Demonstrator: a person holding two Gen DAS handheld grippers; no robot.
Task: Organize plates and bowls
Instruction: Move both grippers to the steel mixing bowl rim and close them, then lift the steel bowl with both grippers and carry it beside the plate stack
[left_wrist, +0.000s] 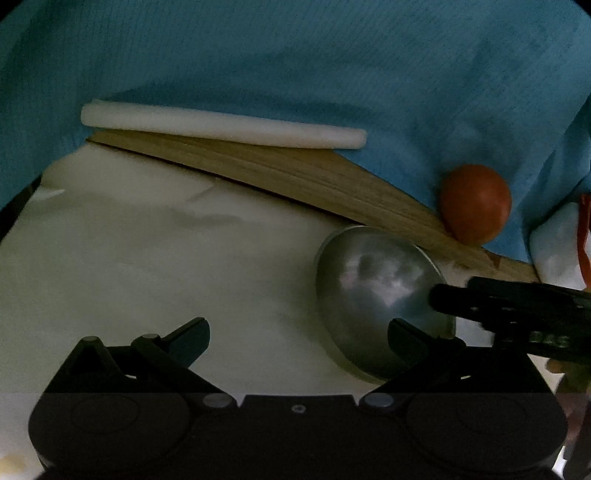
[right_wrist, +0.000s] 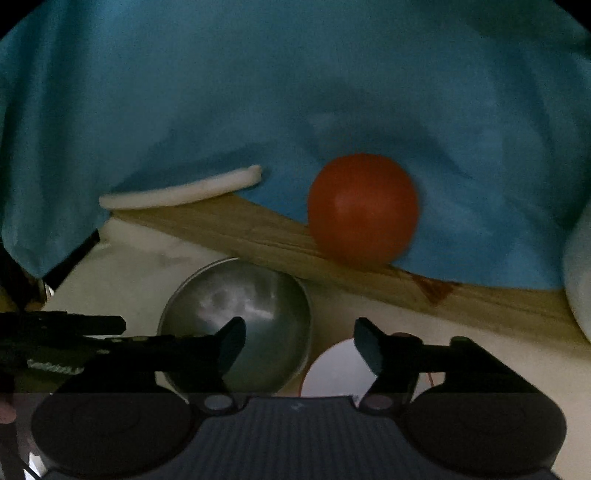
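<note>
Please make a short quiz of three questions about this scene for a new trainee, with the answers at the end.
1. True or false: the red ball lies inside the steel bowl.
2. What does the white rod lie on? A) the white surface B) the blue cloth at the wooden strip's far edge C) the bowl
3. Fill in: the left gripper's jaws stand ____ with nothing between them.

Key: 1 false; 2 B; 3 open.

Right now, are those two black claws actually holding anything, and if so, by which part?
Nothing is held. The left gripper is open over the white surface beside the metal bowl. The right gripper is open, nothing pinched.
</note>
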